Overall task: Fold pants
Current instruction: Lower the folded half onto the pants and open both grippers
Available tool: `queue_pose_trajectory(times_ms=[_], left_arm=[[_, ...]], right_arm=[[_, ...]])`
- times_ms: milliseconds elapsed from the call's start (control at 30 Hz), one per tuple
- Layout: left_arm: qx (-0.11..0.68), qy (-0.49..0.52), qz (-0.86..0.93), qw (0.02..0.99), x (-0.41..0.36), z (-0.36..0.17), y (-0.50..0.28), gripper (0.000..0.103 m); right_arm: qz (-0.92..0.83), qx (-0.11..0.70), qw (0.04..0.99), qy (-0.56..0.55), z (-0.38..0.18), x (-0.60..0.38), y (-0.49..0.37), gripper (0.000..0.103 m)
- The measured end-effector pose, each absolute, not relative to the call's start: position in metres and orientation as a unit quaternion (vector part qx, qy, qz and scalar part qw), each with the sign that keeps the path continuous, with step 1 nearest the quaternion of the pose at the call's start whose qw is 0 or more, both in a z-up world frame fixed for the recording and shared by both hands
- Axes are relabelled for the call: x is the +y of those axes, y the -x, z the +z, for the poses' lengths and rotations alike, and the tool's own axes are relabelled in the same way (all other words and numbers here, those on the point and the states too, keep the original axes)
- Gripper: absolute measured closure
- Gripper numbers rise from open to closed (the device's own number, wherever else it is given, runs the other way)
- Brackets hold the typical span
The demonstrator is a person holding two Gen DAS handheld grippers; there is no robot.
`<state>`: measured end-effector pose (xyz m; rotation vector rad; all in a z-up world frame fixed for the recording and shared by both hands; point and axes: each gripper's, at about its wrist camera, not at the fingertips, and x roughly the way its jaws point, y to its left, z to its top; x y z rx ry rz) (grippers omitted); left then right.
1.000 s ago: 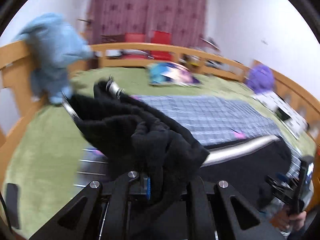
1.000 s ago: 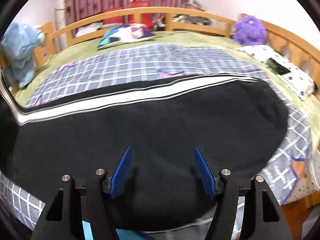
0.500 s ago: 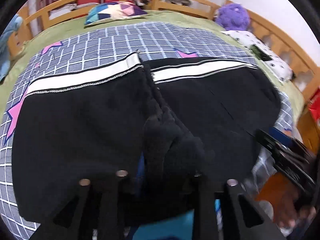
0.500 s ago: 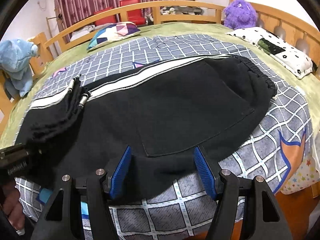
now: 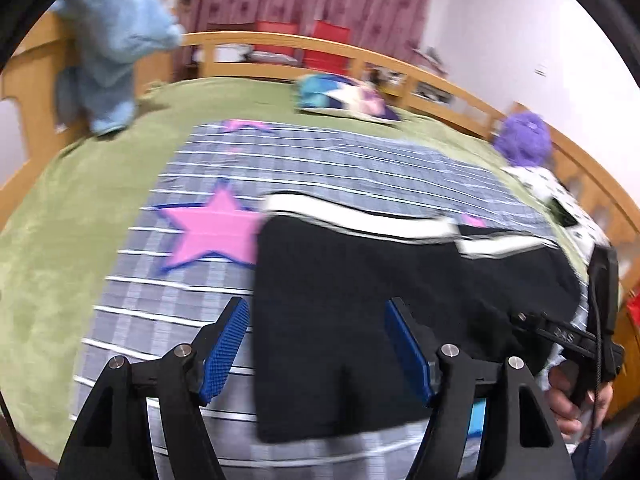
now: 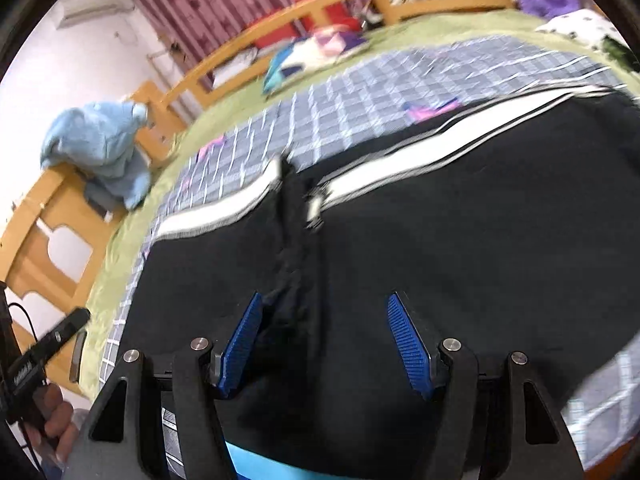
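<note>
The black pants point(image 5: 360, 300) with a white side stripe point(image 5: 360, 224) lie folded over on the checked blanket point(image 5: 320, 168). My left gripper point(image 5: 316, 344) hovers over their near left edge. Its jaws are opening and nothing is between the blue pads point(image 5: 226, 344). In the right wrist view, a raised fold ridge point(image 6: 292, 240) runs down the black pants point(image 6: 460, 248). My right gripper point(image 6: 324, 344) stands open low over the cloth just right of that ridge, holding nothing. A hand point(image 5: 568, 404) holds the right gripper at the bed's near right edge.
The blanket lies on a green cover point(image 5: 60, 240) inside a wooden bed rail point(image 5: 440, 84). A light blue plush point(image 5: 112, 48) hangs on the left rail. A colourful pillow point(image 5: 344, 100), a purple plush point(image 5: 524, 140) and a spotted pillow point(image 5: 552, 192) lie toward the back and right.
My left gripper was shut on a bunch of black cloth and has let it go; the pants now lie flat, folded over. The left gripper has pulled back leftward. The right gripper tilted, still open.
</note>
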<state>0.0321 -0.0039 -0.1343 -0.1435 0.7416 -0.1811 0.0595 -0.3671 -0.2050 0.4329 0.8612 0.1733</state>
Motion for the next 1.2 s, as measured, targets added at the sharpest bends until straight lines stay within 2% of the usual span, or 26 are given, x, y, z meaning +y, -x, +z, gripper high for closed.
queue_pose_trajectory(times_ms=[100, 133, 167, 233, 267, 400, 567, 600, 667, 733, 767, 800, 967, 1067, 1200], left_arm=[[0.357, 0.091, -0.073, 0.927, 0.028, -0.142, -0.036, 0.034], [0.357, 0.101, -0.07, 0.926, 0.038, -0.147, -0.036, 0.034], [0.359, 0.108, -0.07, 0.924, 0.043, -0.15, -0.035, 0.034], [0.367, 0.121, -0.072, 0.92, 0.049, -0.155, -0.038, 0.034], [0.369, 0.127, -0.075, 0.917, 0.049, -0.155, -0.042, 0.034], [0.365, 0.135, -0.09, 0.917, 0.049, -0.155, -0.045, 0.034], [0.382, 0.132, -0.106, 0.909, 0.042, -0.161, -0.048, 0.034], [0.385, 0.131, -0.106, 0.908, 0.041, -0.163, -0.048, 0.034], [0.389, 0.129, -0.106, 0.906, 0.037, -0.166, -0.047, 0.034], [0.393, 0.134, -0.111, 0.903, 0.031, -0.169, -0.047, 0.034], [0.398, 0.138, -0.117, 0.899, 0.026, -0.171, -0.046, 0.034], [0.405, 0.139, -0.126, 0.895, 0.019, -0.175, -0.046, 0.034], [0.482, 0.123, -0.145, 0.856, -0.013, -0.217, -0.048, 0.035], [0.464, 0.083, -0.136, 0.871, -0.022, -0.211, -0.043, 0.034], [0.457, 0.111, -0.129, 0.873, -0.014, -0.208, -0.045, 0.034]], right_arm=[[0.11, 0.45, 0.863, -0.204, -0.223, -0.342, -0.074, 0.038], [0.12, 0.464, 0.854, -0.204, -0.227, -0.338, -0.078, 0.041], [0.12, 0.472, 0.851, -0.199, -0.228, -0.333, -0.081, 0.064], [0.108, 0.473, 0.859, -0.164, -0.219, -0.327, -0.082, 0.088], [0.102, 0.465, 0.866, -0.153, -0.212, -0.33, -0.081, 0.09], [0.112, 0.429, 0.868, -0.222, -0.194, -0.359, -0.062, 0.09], [0.076, 0.468, 0.86, -0.189, -0.234, -0.354, -0.059, 0.09], [0.075, 0.463, 0.862, -0.189, -0.231, -0.356, -0.058, 0.086], [0.068, 0.466, 0.86, -0.198, -0.222, -0.361, -0.057, 0.073], [0.071, 0.454, 0.865, -0.202, -0.209, -0.365, -0.052, 0.07], [0.074, 0.446, 0.869, -0.202, -0.203, -0.367, -0.05, 0.063], [0.072, 0.439, 0.873, -0.201, -0.201, -0.366, -0.047, 0.06], [0.075, 0.443, 0.868, -0.21, -0.232, -0.358, -0.037, 0.066], [0.086, 0.434, 0.874, -0.202, -0.23, -0.361, -0.034, 0.066], [0.075, 0.418, 0.886, -0.185, -0.204, -0.366, -0.034, 0.065]])
